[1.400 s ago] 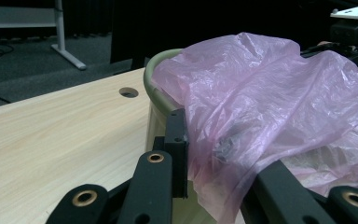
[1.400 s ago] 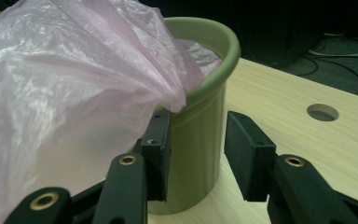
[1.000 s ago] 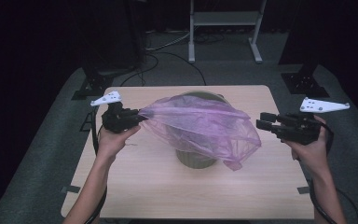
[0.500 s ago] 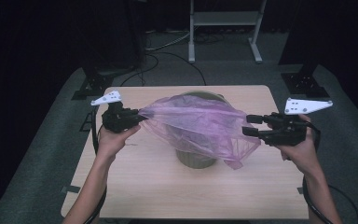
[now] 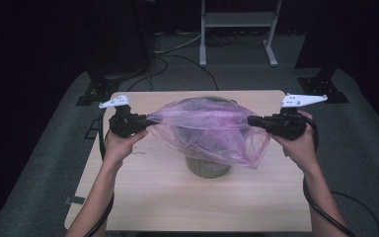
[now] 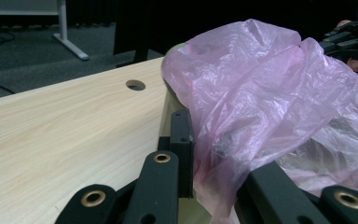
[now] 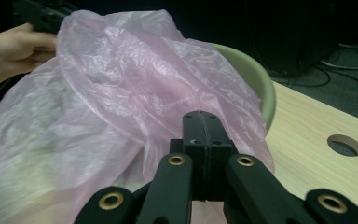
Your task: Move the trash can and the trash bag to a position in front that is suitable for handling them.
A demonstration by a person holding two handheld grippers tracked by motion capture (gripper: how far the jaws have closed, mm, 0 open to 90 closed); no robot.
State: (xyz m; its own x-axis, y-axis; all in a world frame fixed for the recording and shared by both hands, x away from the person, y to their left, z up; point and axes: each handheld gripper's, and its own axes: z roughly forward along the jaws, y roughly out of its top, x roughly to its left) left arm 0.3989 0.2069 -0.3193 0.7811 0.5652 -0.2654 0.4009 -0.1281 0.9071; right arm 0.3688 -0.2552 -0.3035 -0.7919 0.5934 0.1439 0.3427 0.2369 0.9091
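Your left gripper (image 5: 145,123) is clenched on the left edge of the pink plastic bag (image 5: 212,131). In the left gripper view the film is bunched between the two black jaws and pulled taut toward the far side.

Your right gripper (image 5: 252,120) has just been closing, and it now grips the right edge of the bag. In the right gripper view the jaws meet flat together with pink film pinched at the tips (image 7: 201,122).

The bag is stretched between the two grippers, above the middle of the wooden table (image 5: 143,197). It drapes over a pale green bucket (image 5: 208,168) that stands on the table. The bucket's lower wall shows below the bag in the high view, and its rim (image 7: 256,74) shows just behind the film in the right gripper view. A loose fold of the bag hangs down on the right side, past the bucket's top.

Your left hand (image 5: 121,145) holds its gripper near the table's left edge. Your right hand (image 5: 301,143) holds its gripper near the right edge. Both are about level with each other. A round cable hole (image 6: 135,85) sits in the tabletop just beside the bucket. A cable trails from each gripper along your forearms.
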